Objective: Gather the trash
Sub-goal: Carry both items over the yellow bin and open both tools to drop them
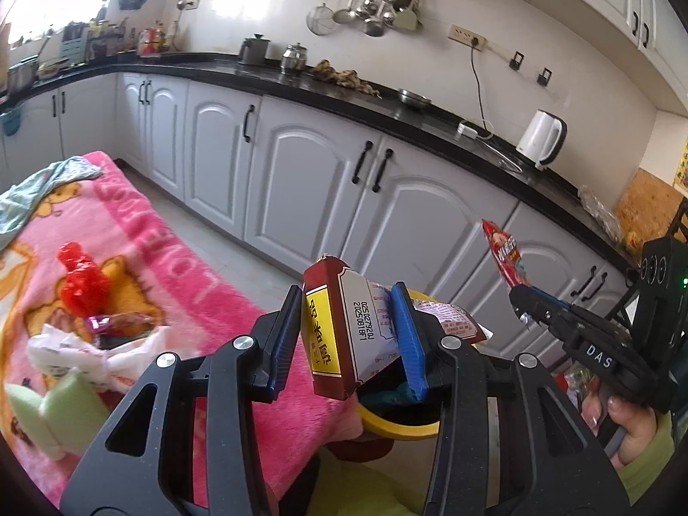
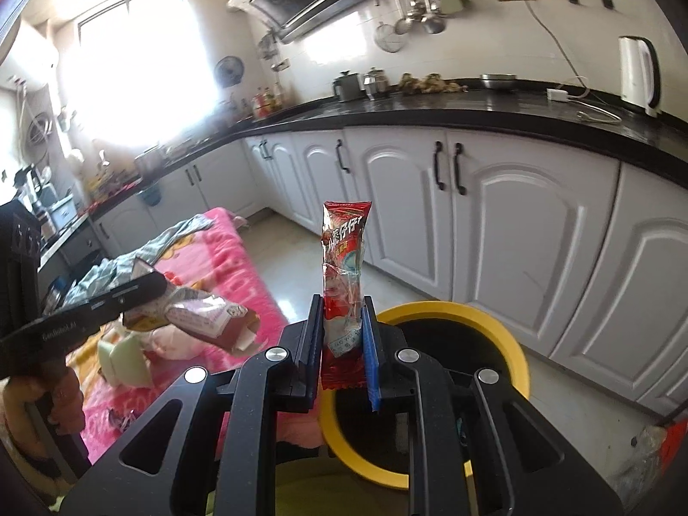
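Note:
My left gripper (image 1: 350,339) is shut on a flattened dark red and white carton (image 1: 344,327), held above the rim of a yellow trash bin (image 1: 400,428). My right gripper (image 2: 342,348) is shut on a long red snack wrapper (image 2: 344,266) that stands upright between its pads, just short of the yellow bin (image 2: 511,344). In the left wrist view the right gripper (image 1: 522,301) and its wrapper (image 1: 503,253) show at the right. In the right wrist view the left gripper (image 2: 142,288) with the carton (image 2: 210,318) shows at the left.
A pink blanket (image 1: 150,249) covers a surface at the left, with a red crumpled wrapper (image 1: 81,284), a white plastic bag (image 1: 81,357), a green sponge (image 1: 56,413) and a cloth (image 1: 38,189) on it. White cabinets (image 1: 301,172) and a black counter (image 1: 344,86) stand behind.

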`<action>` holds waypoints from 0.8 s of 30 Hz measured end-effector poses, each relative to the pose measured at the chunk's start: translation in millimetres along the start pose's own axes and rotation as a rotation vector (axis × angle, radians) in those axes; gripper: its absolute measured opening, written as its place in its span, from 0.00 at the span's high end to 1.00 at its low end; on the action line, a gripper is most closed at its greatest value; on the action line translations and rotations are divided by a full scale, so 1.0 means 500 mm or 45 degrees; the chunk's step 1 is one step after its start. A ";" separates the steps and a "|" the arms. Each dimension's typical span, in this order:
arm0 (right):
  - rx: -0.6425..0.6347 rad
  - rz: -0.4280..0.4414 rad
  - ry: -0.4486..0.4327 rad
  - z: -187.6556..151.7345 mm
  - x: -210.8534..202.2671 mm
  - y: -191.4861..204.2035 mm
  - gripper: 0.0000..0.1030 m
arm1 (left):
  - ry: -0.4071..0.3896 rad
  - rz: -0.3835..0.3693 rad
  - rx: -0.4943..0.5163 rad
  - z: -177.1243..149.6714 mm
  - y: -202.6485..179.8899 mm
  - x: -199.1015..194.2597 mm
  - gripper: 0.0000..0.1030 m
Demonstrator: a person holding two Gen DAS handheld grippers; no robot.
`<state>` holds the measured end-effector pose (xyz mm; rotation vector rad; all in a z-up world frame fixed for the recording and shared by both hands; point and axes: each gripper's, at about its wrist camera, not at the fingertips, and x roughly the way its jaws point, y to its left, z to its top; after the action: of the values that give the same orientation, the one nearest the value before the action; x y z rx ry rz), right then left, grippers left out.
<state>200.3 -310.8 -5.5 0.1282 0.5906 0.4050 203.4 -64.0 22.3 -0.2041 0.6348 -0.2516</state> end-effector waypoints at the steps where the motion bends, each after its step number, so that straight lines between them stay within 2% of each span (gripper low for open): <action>1: 0.008 -0.005 -0.002 -0.001 -0.001 -0.006 0.84 | 0.008 -0.003 0.007 -0.001 -0.008 0.010 0.67; 8: 0.031 -0.063 -0.002 -0.008 0.000 -0.038 0.84 | 0.048 -0.007 0.036 -0.010 -0.043 0.064 0.67; 17: 0.076 -0.114 0.067 -0.031 0.045 -0.083 0.84 | 0.110 0.017 0.069 -0.032 -0.074 0.147 0.67; 23: 0.132 -0.148 0.128 -0.055 0.086 -0.117 0.81 | 0.173 0.024 0.068 -0.050 -0.081 0.202 0.66; 24: 0.147 -0.154 0.139 -0.060 0.094 -0.123 0.77 | 0.184 0.026 0.062 -0.053 -0.080 0.211 0.66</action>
<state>239.3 -348.0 -68.7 0.1809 0.7257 0.2614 262.2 -136.0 -46.9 -0.1331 0.7725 -0.2637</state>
